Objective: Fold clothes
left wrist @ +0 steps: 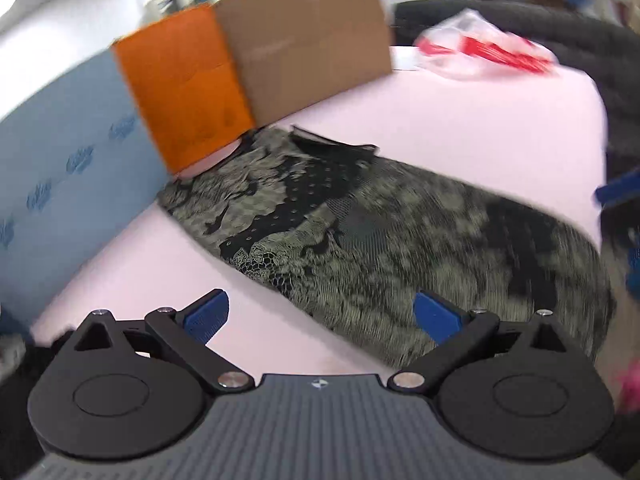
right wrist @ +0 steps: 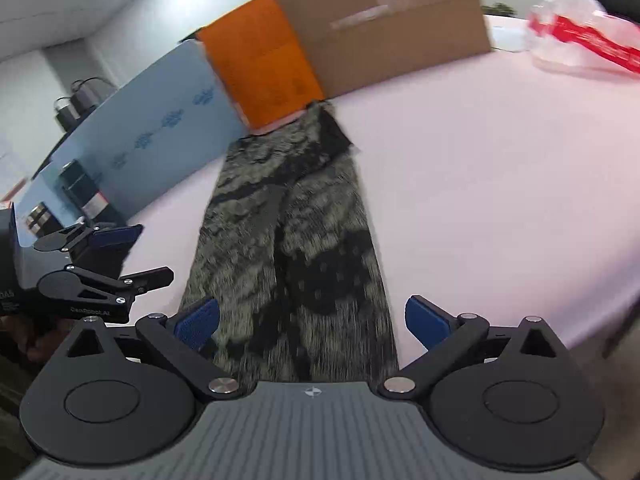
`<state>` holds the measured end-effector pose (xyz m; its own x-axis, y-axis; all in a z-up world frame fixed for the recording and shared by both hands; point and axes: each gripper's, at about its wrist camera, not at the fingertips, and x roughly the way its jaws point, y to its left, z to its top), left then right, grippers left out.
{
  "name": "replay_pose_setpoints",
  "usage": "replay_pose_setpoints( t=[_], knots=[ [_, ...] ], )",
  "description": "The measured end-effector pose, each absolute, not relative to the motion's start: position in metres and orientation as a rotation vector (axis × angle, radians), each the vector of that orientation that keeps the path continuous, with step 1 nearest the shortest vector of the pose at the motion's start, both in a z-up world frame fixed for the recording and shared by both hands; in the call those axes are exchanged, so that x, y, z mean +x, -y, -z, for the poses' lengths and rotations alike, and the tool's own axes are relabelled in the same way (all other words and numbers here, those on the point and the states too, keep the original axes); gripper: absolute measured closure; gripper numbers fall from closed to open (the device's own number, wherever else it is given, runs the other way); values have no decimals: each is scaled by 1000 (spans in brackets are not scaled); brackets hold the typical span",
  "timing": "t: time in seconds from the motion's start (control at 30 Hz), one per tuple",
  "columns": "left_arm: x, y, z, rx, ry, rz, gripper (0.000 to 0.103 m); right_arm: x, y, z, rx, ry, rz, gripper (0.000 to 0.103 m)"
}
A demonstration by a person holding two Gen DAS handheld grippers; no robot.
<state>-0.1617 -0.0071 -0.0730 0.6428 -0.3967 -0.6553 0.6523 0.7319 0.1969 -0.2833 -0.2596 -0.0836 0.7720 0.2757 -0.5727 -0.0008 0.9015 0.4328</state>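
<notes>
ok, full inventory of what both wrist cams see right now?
garment: 1, olive and black camo print, folded into a long strip on the table, far end against the box
cardboard box: 1, brown with an orange side, far end of the table
plastic bag: 1, clear with red print, far right of the table
table: 1, pale pink top
panel: 1, light blue with darker blue marks, along the table's left edge
dark canisters: several, black, left of the table; blurred
left gripper: 1, black with blue pads, open, holding nothing
right gripper: 1, same build, open over the garment's near end
</notes>
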Motion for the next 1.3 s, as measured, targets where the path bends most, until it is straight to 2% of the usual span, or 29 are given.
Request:
replay_pose_setpoints(
  t=[0.33,0.57,0.67,0.9,1.13,1.3],
  knots=[
    [-147,70,97,346,-904,186,2,-141,295,104,110,-786,-361,2],
    [-159,59,116,163,-1029,83,2,-140,293,124,-26,-835,-498,0],
    [-160,52,118,92,-1052,59,1,-151,301,124,1,-829,-546,0],
    [-173,40,116,41,-1074,144,0,-162,342,132,444,-947,-861,0],
    [-217,29,114,46,-1055,301,0,-195,354,138,539,-969,-1003,0],
    [-240,34,111,65,-1045,331,1,-207,343,131,473,-972,-995,0]
  ],
)
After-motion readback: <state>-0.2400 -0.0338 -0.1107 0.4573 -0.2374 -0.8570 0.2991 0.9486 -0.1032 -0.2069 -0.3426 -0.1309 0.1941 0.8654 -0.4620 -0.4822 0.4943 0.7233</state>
